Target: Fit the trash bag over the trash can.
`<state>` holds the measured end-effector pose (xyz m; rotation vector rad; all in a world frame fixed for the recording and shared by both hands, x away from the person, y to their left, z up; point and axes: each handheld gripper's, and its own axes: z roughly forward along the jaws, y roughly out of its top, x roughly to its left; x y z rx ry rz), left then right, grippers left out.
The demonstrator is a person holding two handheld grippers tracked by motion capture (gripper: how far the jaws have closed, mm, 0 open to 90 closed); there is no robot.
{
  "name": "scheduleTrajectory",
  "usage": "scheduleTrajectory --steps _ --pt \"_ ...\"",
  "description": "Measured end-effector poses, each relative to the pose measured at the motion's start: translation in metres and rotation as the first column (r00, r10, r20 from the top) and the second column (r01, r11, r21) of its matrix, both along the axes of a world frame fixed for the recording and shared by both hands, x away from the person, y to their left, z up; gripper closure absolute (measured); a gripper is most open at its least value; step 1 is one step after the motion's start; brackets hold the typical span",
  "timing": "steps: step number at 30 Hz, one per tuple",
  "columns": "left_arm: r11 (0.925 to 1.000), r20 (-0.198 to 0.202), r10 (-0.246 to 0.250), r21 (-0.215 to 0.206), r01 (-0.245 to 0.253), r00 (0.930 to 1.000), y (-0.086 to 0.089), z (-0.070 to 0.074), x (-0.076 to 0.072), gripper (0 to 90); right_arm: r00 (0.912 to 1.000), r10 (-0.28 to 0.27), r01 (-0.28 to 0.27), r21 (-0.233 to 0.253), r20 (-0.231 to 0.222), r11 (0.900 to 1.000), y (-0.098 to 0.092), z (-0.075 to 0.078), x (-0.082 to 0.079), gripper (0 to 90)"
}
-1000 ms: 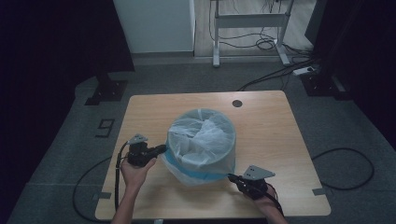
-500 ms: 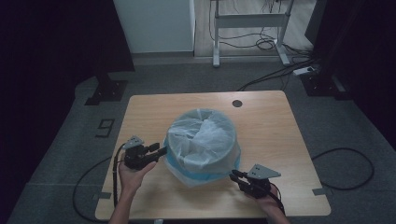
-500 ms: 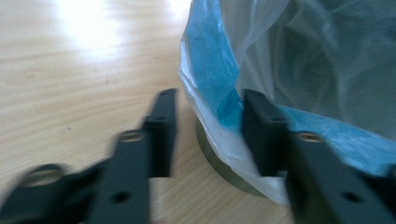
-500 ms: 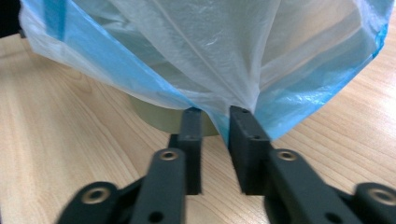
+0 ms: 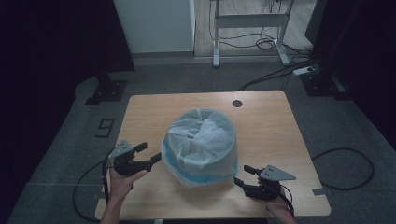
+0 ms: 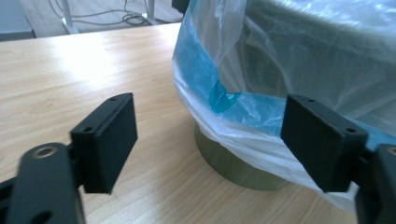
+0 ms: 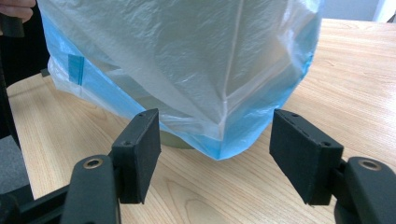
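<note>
Flanking bin bag (image 5: 201, 140): thin, soft, slippery film; grip blue hem (image 7: 224, 144). Left gripper (image 5: 148, 155), right gripper (image 5: 243, 176) both spread, empty.

Wide-jawed hand-held gripper (image 6: 210, 140) beside bag-lined bin (image 6: 299, 60)

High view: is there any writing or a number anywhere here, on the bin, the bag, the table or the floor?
"9": a pale figure on the grey floor, marked at left of the table; it could also be a "6" seen the other way up.
The bin bag and the bin bear no print.
The left gripper and right gripper bear none either.
</note>
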<state>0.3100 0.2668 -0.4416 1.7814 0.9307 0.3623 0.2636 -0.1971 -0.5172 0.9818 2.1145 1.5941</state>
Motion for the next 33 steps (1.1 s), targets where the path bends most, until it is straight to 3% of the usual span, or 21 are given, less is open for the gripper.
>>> scheduleTrajectory --steps 2,7,17,25,29,33 --pt "0.9994 0.000 -0.019 -0.028 0.019 0.9998 0.000 0.001 0.000 14.3 0.9999 -0.013 0.013 0.005 0.000 1.000 -0.002 -0.001 0.001 32.6" --pt "0.9991 0.016 -0.039 -0.017 0.039 0.9991 -0.004 0.007 0.002 13.0 0.9992 -0.037 0.037 0.018 -0.012 0.999 -0.007 -0.004 0.002 32.6" --pt "0.9929 0.043 -0.106 -0.050 0.108 0.9935 0.005 0.023 0.007 14.5 0.9979 -0.058 0.059 0.050 -0.028 0.997 -0.024 -0.002 0.003 31.9" --pt "0.9743 0.069 -0.212 -0.064 0.216 0.9749 0.001 0.047 0.021 17.6 0.9974 -0.064 0.066 0.063 -0.034 0.996 -0.029 -0.002 0.004 31.6" --pt "0.9687 0.088 -0.241 -0.039 0.245 0.9665 -0.007 0.059 0.028 20.1 0.9969 -0.071 0.073 0.069 -0.035 0.995 -0.032 -0.003 0.004 31.6" --pt "0.9598 0.081 -0.278 -0.019 0.280 0.9572 -0.018 0.067 0.035 20.8 0.9965 -0.073 0.076 0.068 -0.040 0.995 -0.035 -0.004 0.004 31.6"
